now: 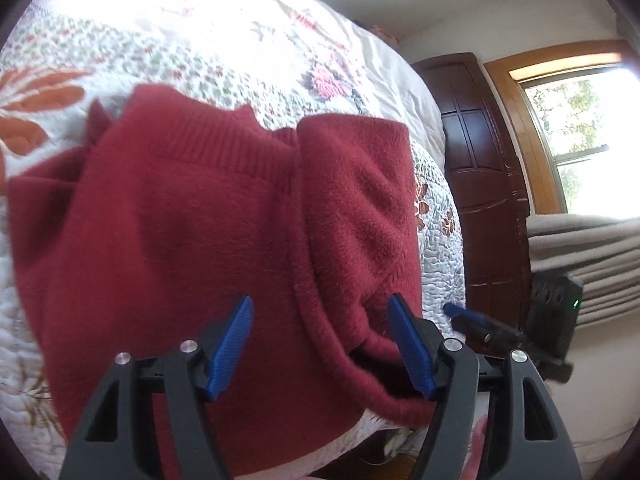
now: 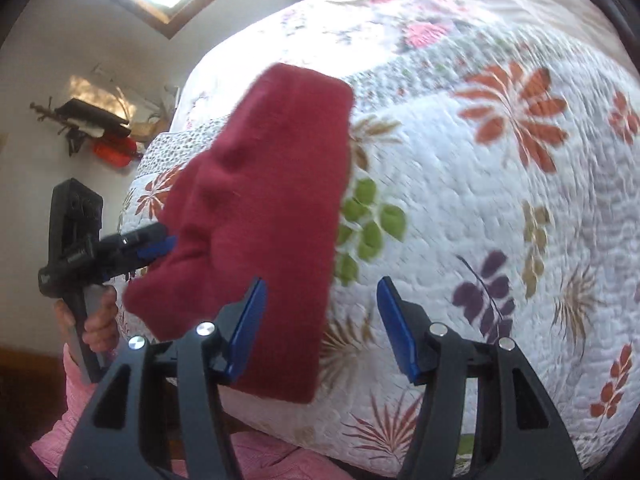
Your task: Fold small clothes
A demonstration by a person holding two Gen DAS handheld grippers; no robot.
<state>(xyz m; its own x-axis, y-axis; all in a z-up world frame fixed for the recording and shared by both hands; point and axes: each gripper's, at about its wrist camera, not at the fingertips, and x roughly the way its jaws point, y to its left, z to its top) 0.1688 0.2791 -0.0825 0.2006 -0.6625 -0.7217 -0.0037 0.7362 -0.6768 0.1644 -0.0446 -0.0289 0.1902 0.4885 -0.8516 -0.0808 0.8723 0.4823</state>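
Left wrist view: a bed under a white quilted floral bedspread (image 1: 200,40) fills the upper and left frame. It serves as the folding surface, so the garment lies flat near its edge.

- Dark red fuzzy knit sweater (image 1: 180,220) spreads across frame centre, ribbed band toward the top, one part doubled over along the right side. Judged partly folded.
- Dark wooden door (image 1: 488,184) and wood-framed window (image 1: 572,128) at right; background only.
- Left gripper (image 1: 320,344), lower centre: blue pads wide apart, straddling a rolled edge of the sweater. Nothing clamped; looks placed to pinch that edge.

Right wrist view: the sweater's folded part runs from upper centre to lower left.

- Right gripper (image 2: 320,328), lower centre: jaws spread, empty. Left pad overlaps the sweater's edge; the right pad is over bare bedspread.
- The left gripper shows at mid-left, its tip at the sweater's near corner, held by a hand (image 2: 98,320).
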